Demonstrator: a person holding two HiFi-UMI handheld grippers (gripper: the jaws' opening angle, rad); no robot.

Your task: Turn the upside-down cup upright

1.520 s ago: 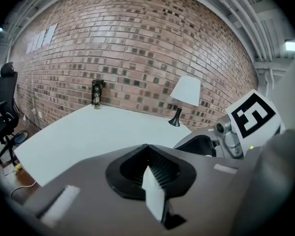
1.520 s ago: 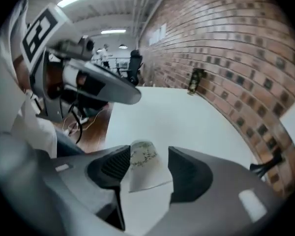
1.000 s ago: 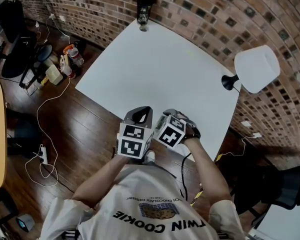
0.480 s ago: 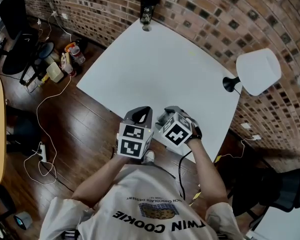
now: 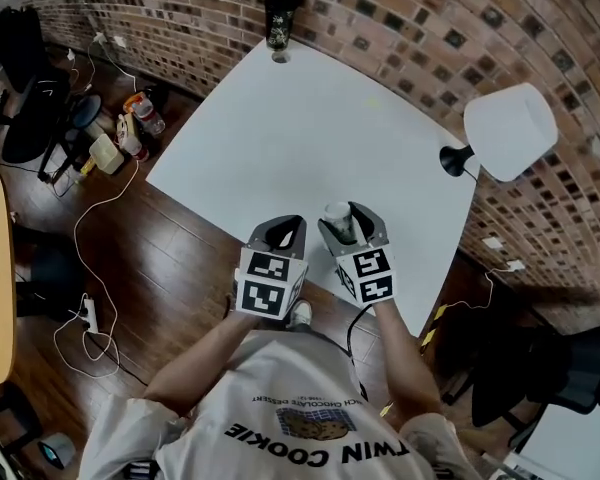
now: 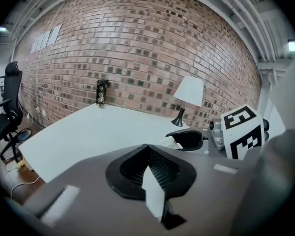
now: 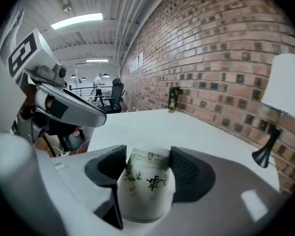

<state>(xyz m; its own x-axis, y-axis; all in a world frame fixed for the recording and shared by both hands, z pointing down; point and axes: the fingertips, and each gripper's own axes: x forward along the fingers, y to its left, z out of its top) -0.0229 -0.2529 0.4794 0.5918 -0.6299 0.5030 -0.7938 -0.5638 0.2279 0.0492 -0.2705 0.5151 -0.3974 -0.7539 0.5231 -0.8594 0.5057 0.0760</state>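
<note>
A pale cup printed with green bamboo and dark characters sits between the jaws of my right gripper, which is shut on it. From the head view the cup shows one round end facing up, just above the near edge of the white table; whether that end is the mouth or the base I cannot tell. My left gripper hangs right beside it on the left, shut with nothing in it.
A dark bottle stands at the table's far corner by the brick wall. A white-shaded lamp on a black stem stands at the right edge. Cables and bottles lie on the wooden floor to the left.
My right gripper has swung round so that its marker cube faces me and its jaws point away. The cup now shows between the jaws. The left gripper has stayed put.
</note>
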